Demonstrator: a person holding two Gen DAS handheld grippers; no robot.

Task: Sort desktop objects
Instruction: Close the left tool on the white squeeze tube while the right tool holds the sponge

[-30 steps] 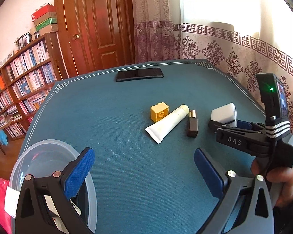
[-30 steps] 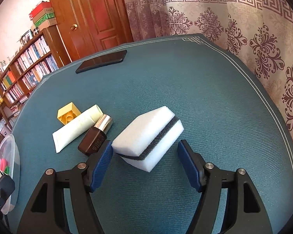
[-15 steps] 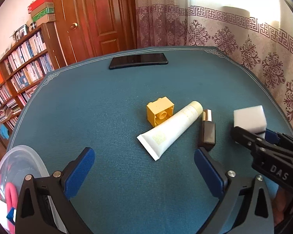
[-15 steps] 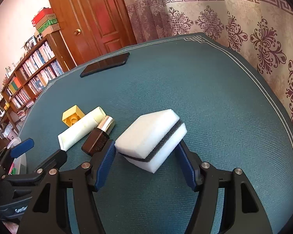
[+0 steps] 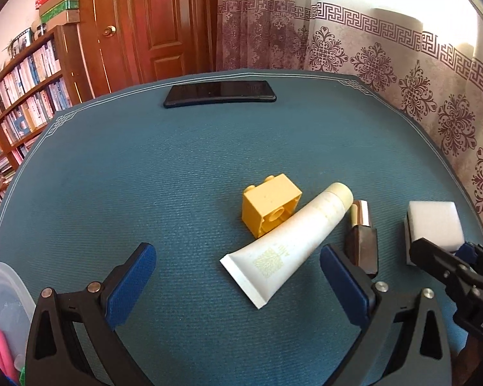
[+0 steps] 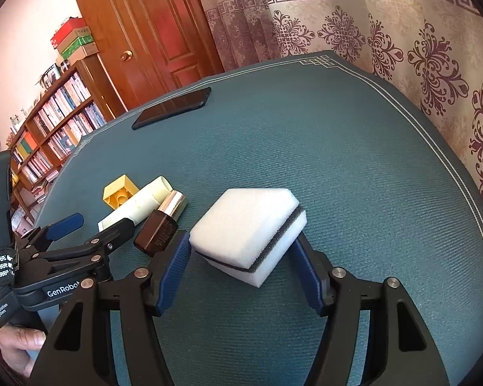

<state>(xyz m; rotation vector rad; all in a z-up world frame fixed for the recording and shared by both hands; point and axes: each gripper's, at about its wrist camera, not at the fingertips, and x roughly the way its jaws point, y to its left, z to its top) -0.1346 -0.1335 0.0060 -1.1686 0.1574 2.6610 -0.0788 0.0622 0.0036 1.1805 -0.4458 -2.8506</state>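
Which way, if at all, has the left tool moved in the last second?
Yes. In the right wrist view, the left tool has advanced rightward toward the white tube.

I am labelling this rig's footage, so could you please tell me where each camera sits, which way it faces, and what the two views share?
Left wrist: sits on the left gripper, looking forward over the table at the white tube; its open blue-padded fingers show.
Right wrist: sits on the right gripper, facing the white sponge between its fingers; a hand shows at lower left.
Shared: the yellow block, brown bottle, black phone, and each other's gripper.
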